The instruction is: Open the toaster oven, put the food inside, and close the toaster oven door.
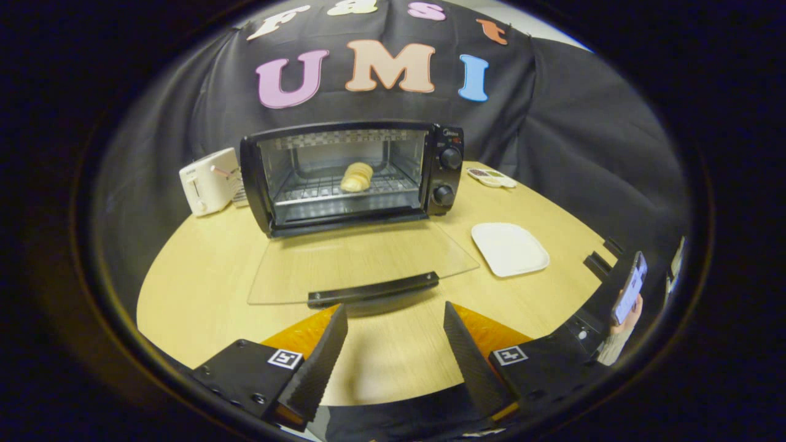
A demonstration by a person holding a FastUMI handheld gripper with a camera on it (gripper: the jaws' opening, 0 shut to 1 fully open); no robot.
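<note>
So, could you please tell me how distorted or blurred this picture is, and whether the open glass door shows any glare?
Gripper view: fisheye bends the round wooden table; the black toaster oven is sharp; the glass door shows little glare; the open gripper casts a soft shadow.

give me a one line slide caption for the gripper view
Open gripper empty just short of the toaster oven's lowered glass door, bread on the rack, white plate beside.

Gripper-mounted fisheye, low over table (202,270), facing open toaster oven (353,175)

oven (353,178) blk | food (357,177) pale yel | plate (509,248) wht | table (202,270) light wood
</note>
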